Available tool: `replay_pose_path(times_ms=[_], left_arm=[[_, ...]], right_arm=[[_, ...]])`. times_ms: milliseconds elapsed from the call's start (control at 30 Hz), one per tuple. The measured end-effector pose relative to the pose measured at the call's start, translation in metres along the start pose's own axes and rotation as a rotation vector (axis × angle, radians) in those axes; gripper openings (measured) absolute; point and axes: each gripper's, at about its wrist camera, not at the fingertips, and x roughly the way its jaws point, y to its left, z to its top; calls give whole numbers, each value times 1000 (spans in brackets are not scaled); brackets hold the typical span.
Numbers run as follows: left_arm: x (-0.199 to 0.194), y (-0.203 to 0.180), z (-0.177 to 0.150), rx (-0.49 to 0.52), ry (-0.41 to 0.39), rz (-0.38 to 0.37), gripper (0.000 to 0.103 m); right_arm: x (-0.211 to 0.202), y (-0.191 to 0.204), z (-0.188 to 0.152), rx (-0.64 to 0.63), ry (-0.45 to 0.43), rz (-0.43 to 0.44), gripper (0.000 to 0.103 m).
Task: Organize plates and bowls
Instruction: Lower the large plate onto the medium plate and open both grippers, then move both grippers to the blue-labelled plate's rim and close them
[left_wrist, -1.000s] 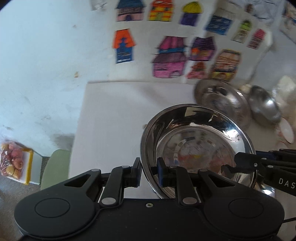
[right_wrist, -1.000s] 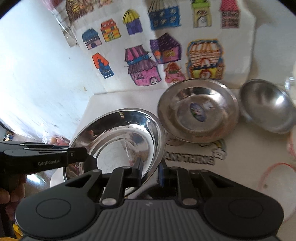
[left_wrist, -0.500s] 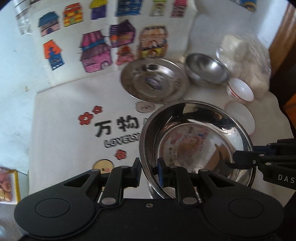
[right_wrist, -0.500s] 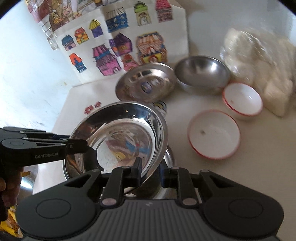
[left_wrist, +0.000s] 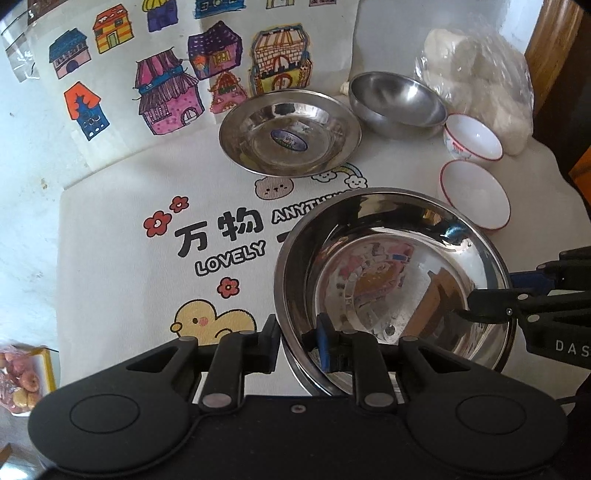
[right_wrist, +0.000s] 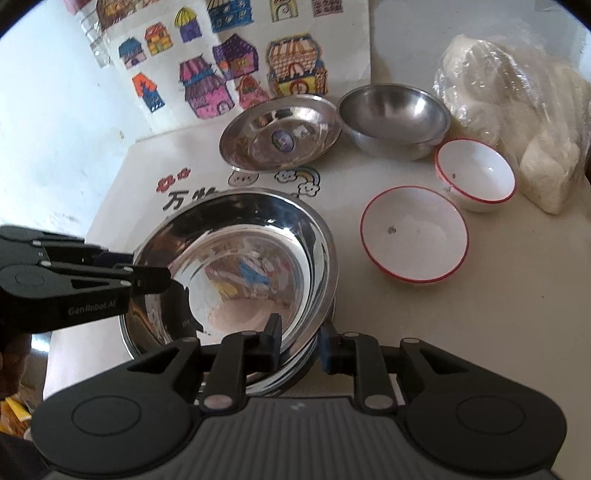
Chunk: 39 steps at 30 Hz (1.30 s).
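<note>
While opening, both claws (left_wrist: 297, 345) (right_wrist: 299, 345) straddle the steel bowl's (left_wrist: 391, 280) rim.

"LOVELY" on tablecloth (left_wrist: 110, 295)

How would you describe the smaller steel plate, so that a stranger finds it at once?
Look at the wall with coloured house drawings. Right below them, at the table's back edge, lies a shallow steel plate. Unlike the deep steel bowl beside it, it has an oval sticker in its middle.
</note>
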Motion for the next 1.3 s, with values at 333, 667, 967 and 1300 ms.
replay_pose_path(times_ms=[333, 667, 967, 1300], left_arm=[[9, 2, -5, 7, 42, -5, 24], [17, 5, -7, -1, 69, -8, 25], [18, 10, -8, -30, 70, -24, 35], [9, 36, -2, -152, 32, -9, 84]], right_arm=[[7, 4, 0, -38, 36, -13, 26], [13, 10, -3, -44, 41, -15, 29], [15, 17, -5, -67, 46, -31, 40], [8, 23, -8, -86, 6, -59, 71]])
